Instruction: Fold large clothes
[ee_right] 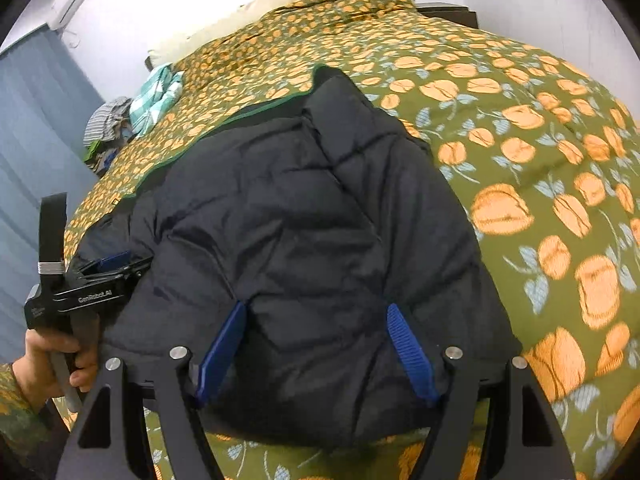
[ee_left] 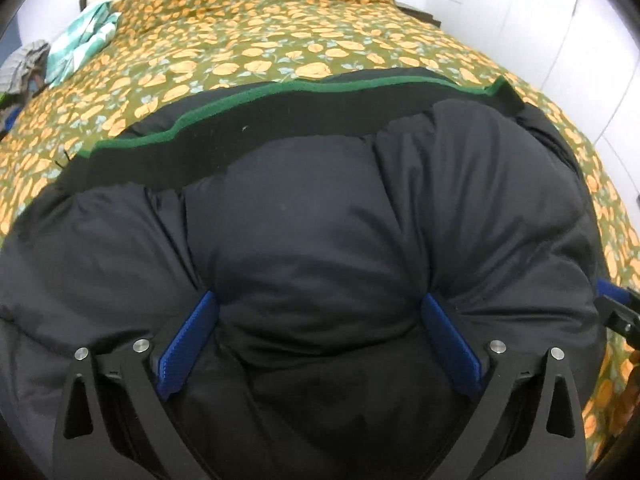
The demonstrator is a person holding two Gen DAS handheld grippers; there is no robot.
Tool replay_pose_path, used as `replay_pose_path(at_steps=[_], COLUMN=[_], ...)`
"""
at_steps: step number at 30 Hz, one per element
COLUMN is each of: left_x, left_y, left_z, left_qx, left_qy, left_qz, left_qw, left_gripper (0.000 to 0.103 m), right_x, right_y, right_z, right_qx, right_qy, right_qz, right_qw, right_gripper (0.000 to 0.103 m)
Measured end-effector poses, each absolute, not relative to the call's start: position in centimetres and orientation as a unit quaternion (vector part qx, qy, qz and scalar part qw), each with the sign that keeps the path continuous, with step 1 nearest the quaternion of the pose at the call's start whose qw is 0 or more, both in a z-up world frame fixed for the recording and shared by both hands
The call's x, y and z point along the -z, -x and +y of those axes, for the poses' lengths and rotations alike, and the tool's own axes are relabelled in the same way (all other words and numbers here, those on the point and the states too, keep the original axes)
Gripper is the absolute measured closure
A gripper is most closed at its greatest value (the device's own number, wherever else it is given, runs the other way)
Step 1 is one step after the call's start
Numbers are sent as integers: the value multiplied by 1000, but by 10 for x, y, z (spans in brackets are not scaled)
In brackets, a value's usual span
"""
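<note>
A large black puffer jacket (ee_left: 320,216) with a green-edged lining (ee_left: 280,92) lies on the bed. It also shows in the right wrist view (ee_right: 304,216). My left gripper (ee_left: 320,300) is open wide, its blue pads pressed into the jacket's padding on both sides of a bulge. My right gripper (ee_right: 316,308) is open too, its blue pads against the near edge of the jacket. The left gripper (ee_right: 108,264) shows in the right wrist view at the jacket's left side, held by a hand.
The bed (ee_right: 520,160) has an olive cover with orange flowers. A teal checked cloth (ee_left: 80,40) and a heap of other clothes (ee_right: 108,124) lie at the far left edge. White walls and a blue curtain (ee_right: 36,120) surround the bed.
</note>
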State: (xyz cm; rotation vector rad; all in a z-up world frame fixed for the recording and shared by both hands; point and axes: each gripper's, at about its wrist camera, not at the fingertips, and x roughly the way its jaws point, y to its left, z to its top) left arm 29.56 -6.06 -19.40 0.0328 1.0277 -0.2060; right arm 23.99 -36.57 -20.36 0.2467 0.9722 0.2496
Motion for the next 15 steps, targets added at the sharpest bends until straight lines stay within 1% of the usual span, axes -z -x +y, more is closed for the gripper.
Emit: replay_pose_path(at_steps=[2,6,9,12,15], left_x=[184,169,179,199,202], left_y=[-286,-248,-235,-238,-237], left_z=[-59,-60,-64,-70,-73], left_qx=[99,110,109,95,88], left_qy=[-18,-29,-31,-43,-54], left_qz=[493,474,467,459,457], left_qw=[864,873,877,882,884], left_gripper=[6,7,7,6,6], right_x=[199,185,187,200,202], right_y=[-232,-205,-194,-193,-189], right_z=[-365,-364,-362,-362,-362], right_qx=[-123,-140,-141,-130,-127], right_qy=[-111,-98,-96,-98,-101], right_qz=[470,458,457,474,471], right_qw=[867,872,873,865,867], right_gripper=[28,28,28,28,28])
